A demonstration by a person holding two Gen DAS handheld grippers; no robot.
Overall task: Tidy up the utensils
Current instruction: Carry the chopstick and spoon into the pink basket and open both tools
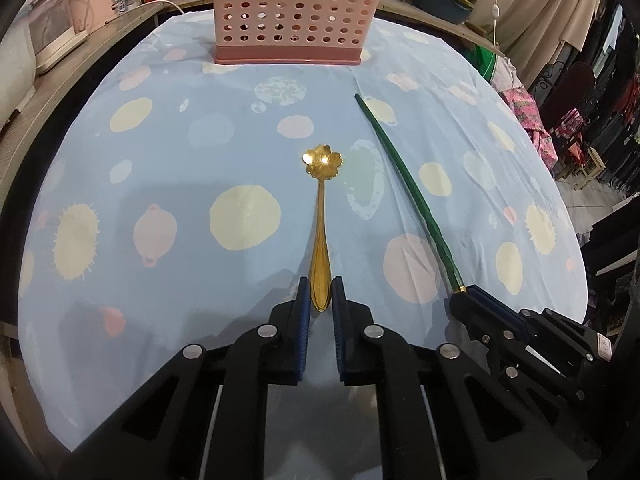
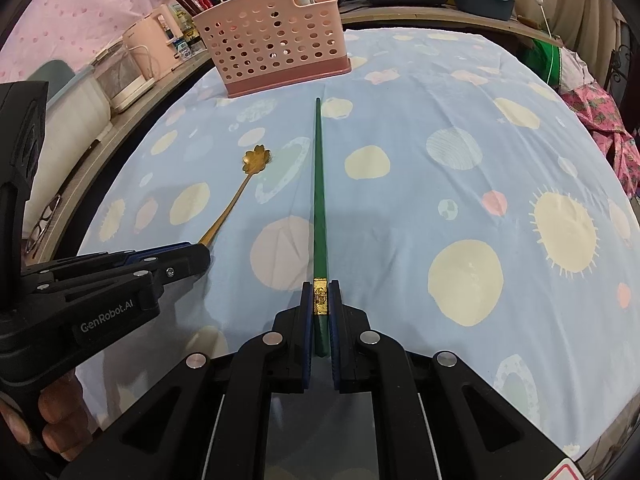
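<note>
We see a gold metal spoon with a flower-shaped bowl lying on a light blue tablecloth printed with cream, pink and pale blue rounds and spiky suns. In the left wrist view its glossy handle runs down the middle of the frame, and the left gripper has its ribbed blue pads pressed narrowly against the handle's flared end. A slim dark green chopstick with a gold band near its thick end lies along the centre of the right wrist view; the right gripper is clamped on it at that band.

At top centre of both views stands a pink plastic utensil holder, its walls pierced with round holes, on a darker pink base. Its top is cut off in the left view; in the right view dark sticks rise behind it, though we cannot tell whether they stand inside it.

Fingers show at the lower left of the right view. Pale kitchen appliances line the upper left edge, and pink patterned cloth sits at the right.
</note>
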